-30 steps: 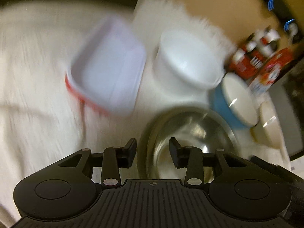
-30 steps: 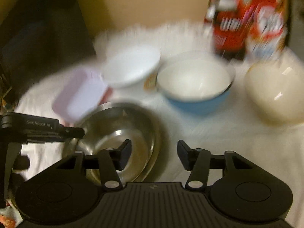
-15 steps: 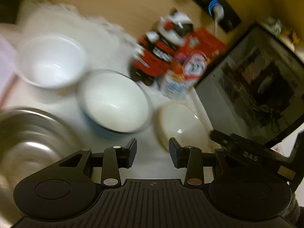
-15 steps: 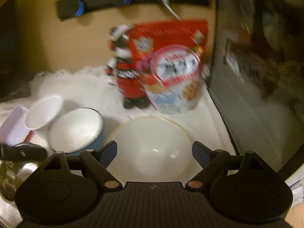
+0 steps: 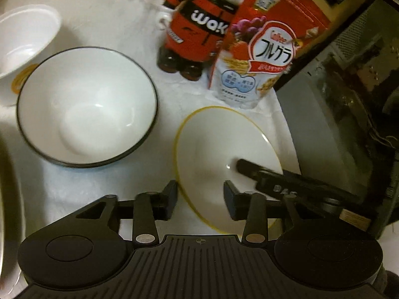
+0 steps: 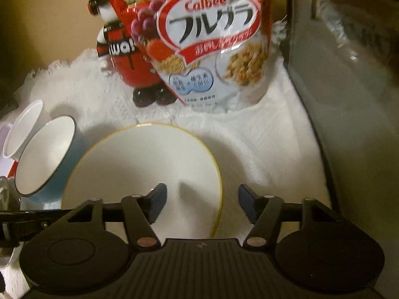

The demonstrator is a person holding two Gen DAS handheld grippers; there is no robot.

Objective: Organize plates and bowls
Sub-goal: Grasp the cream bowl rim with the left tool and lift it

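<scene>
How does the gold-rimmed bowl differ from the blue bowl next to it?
The gold-rimmed bowl has a thin gold edge and a cream-white outside; the blue bowl has a dark rim and a light blue outside. The gold-rimmed bowl looks wider and shallower, the blue bowl deeper. The right gripper straddles the gold-rimmed bowl's rim; no gripper is at the blue bowl. Both are empty, white inside.

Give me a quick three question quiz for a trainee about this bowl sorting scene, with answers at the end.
1. True or false: the right gripper is shut on the gold-rimmed bowl.
2. What stands right behind that bowl? A) cereal bag B) kettle C) steel pot
3. Fill in: the blue bowl has a ____ rim.

Key: 1 false, both it and the left gripper are open, straddling the bowl's rim. 2 A, the cereal bag. 3 dark.
</scene>
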